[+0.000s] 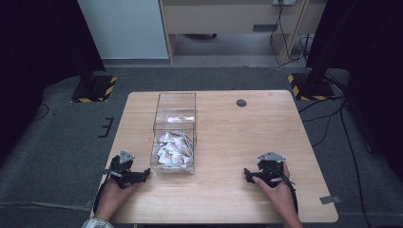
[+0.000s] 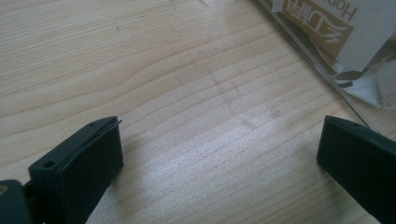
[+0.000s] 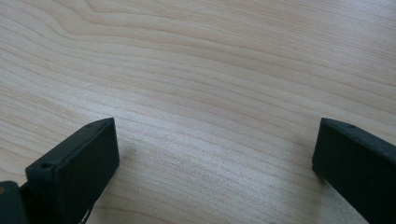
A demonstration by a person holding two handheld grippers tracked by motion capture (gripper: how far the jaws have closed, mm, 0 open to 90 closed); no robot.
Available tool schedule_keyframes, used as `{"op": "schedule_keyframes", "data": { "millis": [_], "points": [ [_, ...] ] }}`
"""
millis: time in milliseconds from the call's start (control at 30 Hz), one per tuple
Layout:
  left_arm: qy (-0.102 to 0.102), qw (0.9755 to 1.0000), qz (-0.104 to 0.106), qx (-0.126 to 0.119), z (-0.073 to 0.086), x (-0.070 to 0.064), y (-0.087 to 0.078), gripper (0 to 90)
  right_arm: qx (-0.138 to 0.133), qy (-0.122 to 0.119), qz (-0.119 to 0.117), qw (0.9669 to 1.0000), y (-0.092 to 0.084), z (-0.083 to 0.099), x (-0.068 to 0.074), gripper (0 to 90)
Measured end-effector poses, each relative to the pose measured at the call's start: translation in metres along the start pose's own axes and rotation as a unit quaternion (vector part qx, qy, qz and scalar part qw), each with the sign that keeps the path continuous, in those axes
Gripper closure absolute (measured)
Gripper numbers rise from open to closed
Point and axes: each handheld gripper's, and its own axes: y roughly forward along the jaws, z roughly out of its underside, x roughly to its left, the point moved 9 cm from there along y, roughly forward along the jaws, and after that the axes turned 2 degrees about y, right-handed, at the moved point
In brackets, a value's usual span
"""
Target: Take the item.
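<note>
The wooden table point(image 1: 228, 142) is the biggest thing here, and everything else is placed from the clear box point(image 1: 174, 133) that stands on it, left of the table's middle. The box is tall and see-through, with two compartments; the one nearer the person holds a heap of small white and brown packets point(image 1: 172, 149), while the farther one has only a few at its bottom.

The left gripper point(image 1: 135, 176) rests on the table just beside the box's near left corner, held by the person's left hand point(image 1: 114, 192). In the left gripper view its jaws stand wide apart with nothing but bare wood between them, and the box wall point(image 2: 322, 60) with a packet behind it shows at the upper right.

The right gripper point(image 1: 252, 175) lies well apart from the box, off to its right near the table's front edge, in the right hand point(image 1: 278, 192). Its jaws too are spread wide over bare wood, gripping nothing.
</note>
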Motion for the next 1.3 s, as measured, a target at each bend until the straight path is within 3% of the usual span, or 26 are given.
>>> {"op": "schedule_keyframes", "data": {
  "millis": [567,700,733,1000,1300],
  "points": [
    [0.0,1.0,0.0,-0.001,0.0,0.0,0.0,0.0,-0.001,0.006,0.006,1.0,0.0,0.0,0.001,1.1],
    [0.0,1.0,0.0,-0.002,0.0,0.0,0.0,0.0,0.001,0.003,-0.007,1.0,-0.001,-0.002,0.006,4.9],
    [0.0,1.0,0.0,-0.002,0.0,0.0,0.0,0.0,-0.002,0.002,-0.021,0.9998,-0.003,-0.004,0.013,4.0],
    [0.0,1.0,-0.001,-0.001,0.0,0.0,0.0,0.0,-0.009,-0.032,-0.046,0.9984,-0.01,-0.01,0.036,5.0],
    [-0.001,1.0,-0.001,-0.001,0.0,0.0,0.0,0.0,-0.001,-0.034,-0.044,0.9985,-0.013,-0.015,0.035,9.4]
  ]
}}
